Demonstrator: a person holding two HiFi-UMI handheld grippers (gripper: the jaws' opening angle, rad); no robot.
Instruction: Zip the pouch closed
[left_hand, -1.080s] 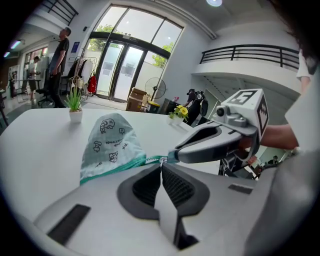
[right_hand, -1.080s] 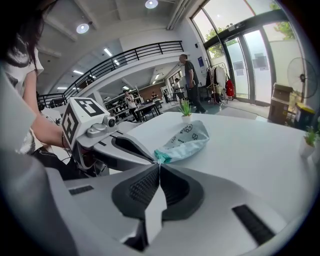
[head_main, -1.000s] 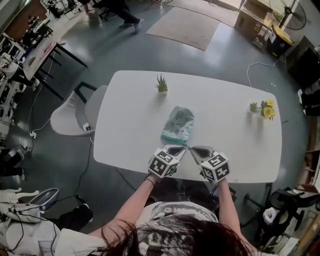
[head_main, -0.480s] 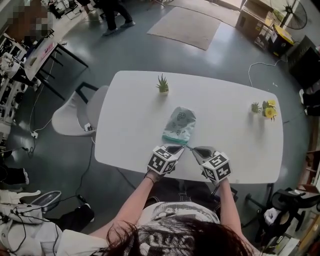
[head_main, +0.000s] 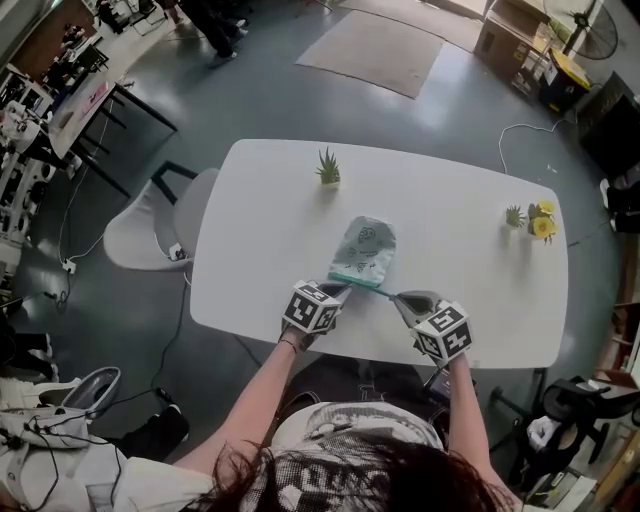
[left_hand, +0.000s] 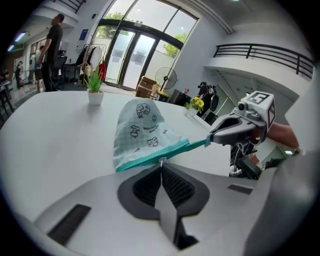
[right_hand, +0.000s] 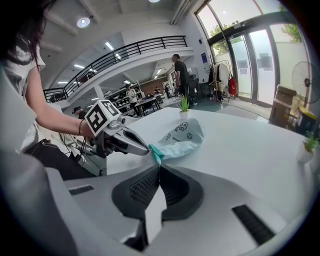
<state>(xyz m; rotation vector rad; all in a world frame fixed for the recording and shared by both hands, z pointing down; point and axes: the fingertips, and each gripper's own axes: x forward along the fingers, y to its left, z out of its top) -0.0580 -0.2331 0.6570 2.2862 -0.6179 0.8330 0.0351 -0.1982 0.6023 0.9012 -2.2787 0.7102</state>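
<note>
Pouch (head_main: 365, 245) laid flat on table (head_main: 270, 230), centre, just short of near edge. Long axis run near-to-far; rounded closed end pointed away from person, teal zipper edge (left_hand: 145, 159) faced toward person, run left-right.

Left gripper (head_main: 338, 290): jaws pressed together on zipper pull (left_hand: 161, 160).

Right gripper (head_main: 397, 296): jaws pinched on teal tab (right_hand: 155, 150) at zipper's right end, strip held straight.

Potted plant (head_main: 326, 170) beyond pouch, yellow flower pot (head_main: 538, 222) far right, chair (head_main: 150, 230) off left edge; all well apart from pouch.
</note>
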